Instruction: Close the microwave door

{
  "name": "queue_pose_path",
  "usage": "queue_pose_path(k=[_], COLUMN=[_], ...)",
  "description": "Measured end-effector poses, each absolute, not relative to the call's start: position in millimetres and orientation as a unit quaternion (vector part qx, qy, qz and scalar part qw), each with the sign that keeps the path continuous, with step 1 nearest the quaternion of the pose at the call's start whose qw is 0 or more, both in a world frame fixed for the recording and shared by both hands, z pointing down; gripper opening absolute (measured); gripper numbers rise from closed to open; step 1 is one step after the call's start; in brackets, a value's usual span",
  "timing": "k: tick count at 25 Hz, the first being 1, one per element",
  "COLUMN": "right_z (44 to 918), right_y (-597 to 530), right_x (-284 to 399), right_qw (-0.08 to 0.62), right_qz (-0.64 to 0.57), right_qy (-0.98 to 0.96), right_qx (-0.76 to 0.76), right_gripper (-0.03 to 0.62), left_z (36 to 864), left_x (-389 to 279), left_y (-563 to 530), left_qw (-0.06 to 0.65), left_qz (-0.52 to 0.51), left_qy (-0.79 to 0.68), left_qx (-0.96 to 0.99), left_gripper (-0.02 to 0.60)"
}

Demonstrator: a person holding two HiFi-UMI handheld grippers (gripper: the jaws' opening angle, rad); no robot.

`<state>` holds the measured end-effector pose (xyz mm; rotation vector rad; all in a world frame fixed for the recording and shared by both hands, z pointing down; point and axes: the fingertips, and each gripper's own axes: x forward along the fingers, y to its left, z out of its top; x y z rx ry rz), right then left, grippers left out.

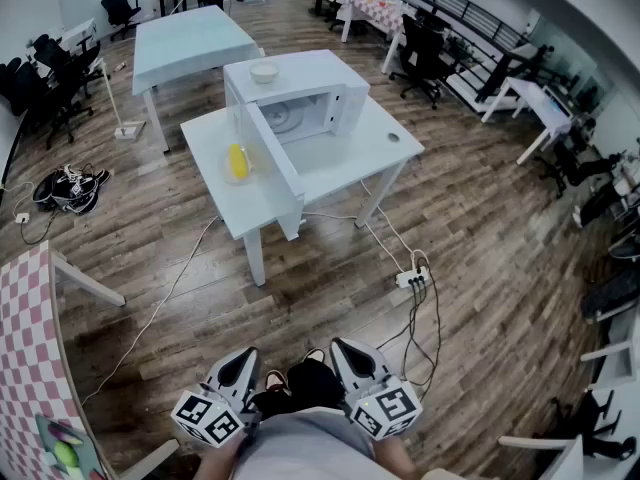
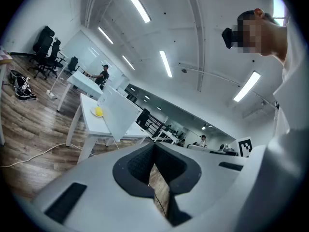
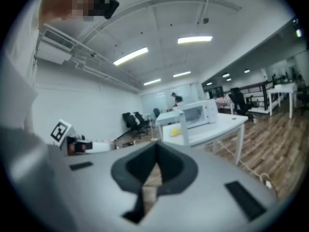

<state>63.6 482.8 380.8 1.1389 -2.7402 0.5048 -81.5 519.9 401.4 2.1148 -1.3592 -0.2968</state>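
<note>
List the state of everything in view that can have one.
microwave door: wide open, swung out towards the table's front.
bowl: upright on top of the microwave.
left gripper: shut, empty, far from the door.
right gripper: shut, empty, far from the door.
power strip: cables plugged in.

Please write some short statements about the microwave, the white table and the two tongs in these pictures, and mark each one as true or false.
1. The door of the microwave stands open. True.
2. A bowl sits on top of the microwave. True.
3. The left tongs grip the door. False: they are held close to the person's body, far from the table, shut on nothing.
4. The yellow object lies inside the microwave. False: it lies outside on the table, beside the open door.
5. The right tongs hold nothing. True.
</note>
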Motion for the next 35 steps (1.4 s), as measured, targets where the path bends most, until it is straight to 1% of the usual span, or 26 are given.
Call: queue_pose_path(k=[7, 13, 18, 25, 35], right_z=[383, 379, 374, 369, 368], right_y=[454, 419, 397, 365, 322], right_x=[69, 72, 67, 60, 69], right_qw=[0.064, 0.062, 0.066, 0.042, 0.022], right_qz=[0.168, 0.166, 0.157, 0.170, 0.183], right_qy=[-0.913, -0.920, -0.936, -0.948, -0.956], right_qx=[0.366, 0.350, 0.307, 0.265, 0.229], right_gripper=[0.021, 0.021, 0.021, 0.021, 0.021], left_z=[410, 402, 393, 391, 383], left_x=[-67, -62, -52, -47, -39], left_y=[483, 444, 411, 370, 327], left_qw=[0.305, 0.294, 0.282, 0.269, 0.260], left_qz=[-0.110, -0.101, -0.094, -0.080, -0.085], left_qy=[-0.514, -0.529, -0.530, -0.540, -0.559], left_qx=[0.794, 0.790, 0.794, 0.793, 0.782], left_gripper=[0.017, 0.017, 0.017, 0.017, 0.017])
